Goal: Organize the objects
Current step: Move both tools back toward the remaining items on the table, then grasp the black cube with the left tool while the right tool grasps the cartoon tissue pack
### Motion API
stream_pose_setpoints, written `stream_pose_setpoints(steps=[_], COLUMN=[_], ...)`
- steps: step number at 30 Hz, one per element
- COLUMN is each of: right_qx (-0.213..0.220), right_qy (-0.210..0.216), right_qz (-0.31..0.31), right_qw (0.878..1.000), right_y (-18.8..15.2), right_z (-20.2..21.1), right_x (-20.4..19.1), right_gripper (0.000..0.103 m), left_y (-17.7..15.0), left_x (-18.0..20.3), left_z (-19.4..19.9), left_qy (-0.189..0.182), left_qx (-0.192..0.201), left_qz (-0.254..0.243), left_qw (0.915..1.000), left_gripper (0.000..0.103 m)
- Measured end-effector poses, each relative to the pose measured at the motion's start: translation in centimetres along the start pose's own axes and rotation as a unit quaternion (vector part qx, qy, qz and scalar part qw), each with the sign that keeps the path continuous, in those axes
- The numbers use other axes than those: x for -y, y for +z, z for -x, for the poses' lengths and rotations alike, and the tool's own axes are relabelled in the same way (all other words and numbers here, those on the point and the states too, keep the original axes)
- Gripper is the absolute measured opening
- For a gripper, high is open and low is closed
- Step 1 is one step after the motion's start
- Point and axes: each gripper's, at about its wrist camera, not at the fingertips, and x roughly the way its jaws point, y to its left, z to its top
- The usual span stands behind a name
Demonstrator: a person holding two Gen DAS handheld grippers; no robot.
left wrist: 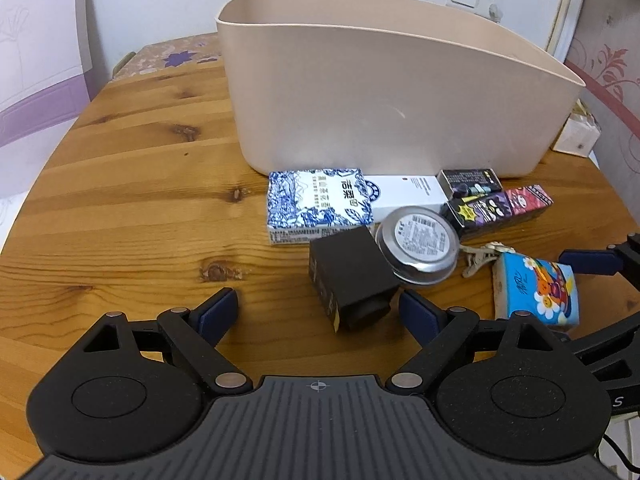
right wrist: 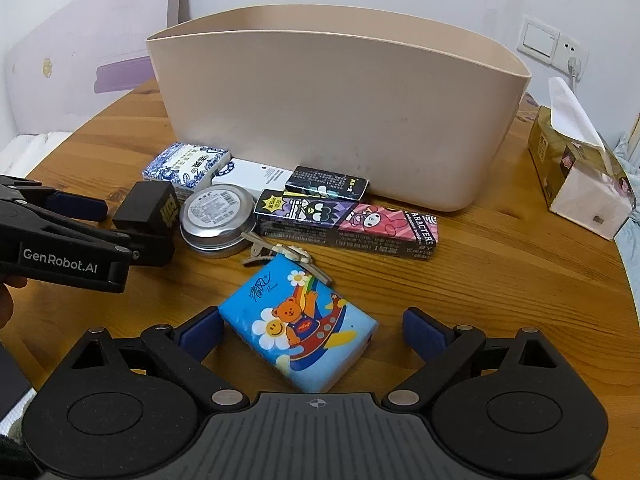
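A tall beige bin [left wrist: 360, 92] [right wrist: 340, 112] stands on the round wooden table [left wrist: 140, 208]. In front of it lie a blue-and-white tissue pack [left wrist: 316, 204], a white box [left wrist: 408, 196], a round tin [left wrist: 418, 242] [right wrist: 218, 214], two cartoon boxes [right wrist: 348, 220], a hair clip [right wrist: 280, 254], a black box [left wrist: 352, 280] [right wrist: 150, 204] and a blue bear tissue pack [right wrist: 304, 332] [left wrist: 536, 288]. My left gripper [left wrist: 320, 312] is open, with the black box between its fingers, close to the right one. My right gripper [right wrist: 312, 332] is open around the bear pack.
A gold tissue box [right wrist: 580, 184] sits at the table's right edge. A wall socket and switch [right wrist: 552, 46] are behind the bin. A purple-and-white panel [left wrist: 36, 60] stands at the left. Bare wood lies left of the objects.
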Motion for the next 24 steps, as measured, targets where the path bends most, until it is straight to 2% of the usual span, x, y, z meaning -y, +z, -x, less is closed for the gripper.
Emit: stream_pose_setpoints(steps=[5, 9, 14, 15, 21, 24], right_qx=[0.005, 0.009, 0.011, 0.01, 0.017, 0.022], right_qy=[-0.001, -0.002, -0.004, -0.004, -0.008, -0.008], right_qz=[-0.001, -0.008, -0.014, -0.016, -0.025, -0.027], right_qw=[1.0, 1.0, 1.0, 1.0, 1.0, 0.999], right_y=[0.1, 0.2, 0.0, -0.1, -0.2, -0.4], right_z=[0.1, 0.3, 0.7, 0.7, 1.2, 1.6], right_x=[0.0, 0.2, 0.3, 0.4, 0.4, 0.4], right_gripper=[0.09, 0.071, 0.069, 0.069, 0.068, 0.067], left_y=[0.3, 0.4, 0.3, 0.2, -0.1, -0.3], left_x=[0.0, -0.2, 0.3, 0.4, 0.2, 0.1], left_z=[-0.2, -0.2, -0.1, 0.0, 0.4, 0.5], left_qy=[0.002, 0.004, 0.02, 0.021, 0.018, 0.018], left_qx=[0.003, 0.01, 0.019, 0.022, 0.028, 0.029], left_qz=[0.004, 0.017, -0.003, -0.007, -0.01, -0.011], left_qw=[1.0, 0.9998, 0.9996, 0.9995, 0.9994, 0.9994], left_gripper=[0.089, 0.081, 0.063, 0.057, 0.035, 0.033])
